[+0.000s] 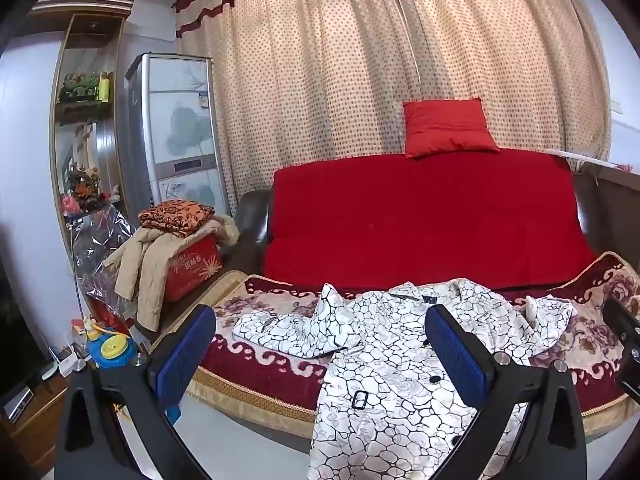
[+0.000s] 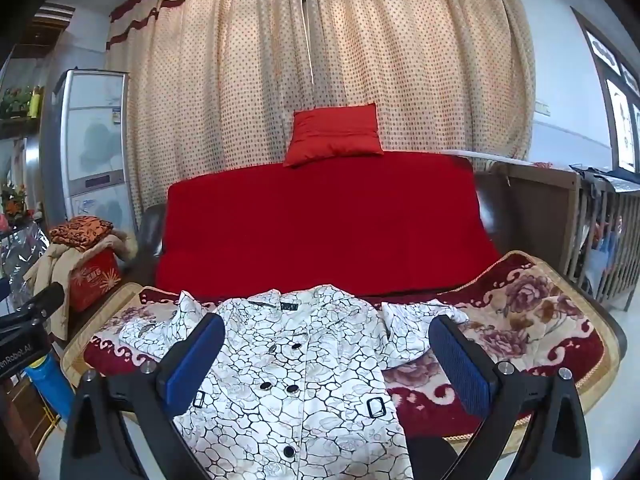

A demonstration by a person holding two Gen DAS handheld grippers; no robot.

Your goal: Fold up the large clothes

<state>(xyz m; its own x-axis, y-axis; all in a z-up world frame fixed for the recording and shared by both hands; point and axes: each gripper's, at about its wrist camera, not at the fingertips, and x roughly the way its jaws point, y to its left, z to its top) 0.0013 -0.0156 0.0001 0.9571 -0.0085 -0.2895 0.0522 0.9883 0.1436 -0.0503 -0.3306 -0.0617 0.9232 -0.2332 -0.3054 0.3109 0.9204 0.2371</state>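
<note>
Both spread wide and gripping nothing: left tool (image 1: 320, 350) at lower centre of its view, right tool (image 2: 326, 354) likewise, each hovering above the white crackle-print coat (image 2: 296, 364). Laid front-up and buttoned on the floral blanket (image 2: 520, 312) at lower centre, hem spilling over the near edge, sleeves splayed to either side. Likely soft, limp and fairly light, slippery enough to slide; best pinched at a sleeve cuff or shoulder seam, away from the buttons and buckles.
</note>
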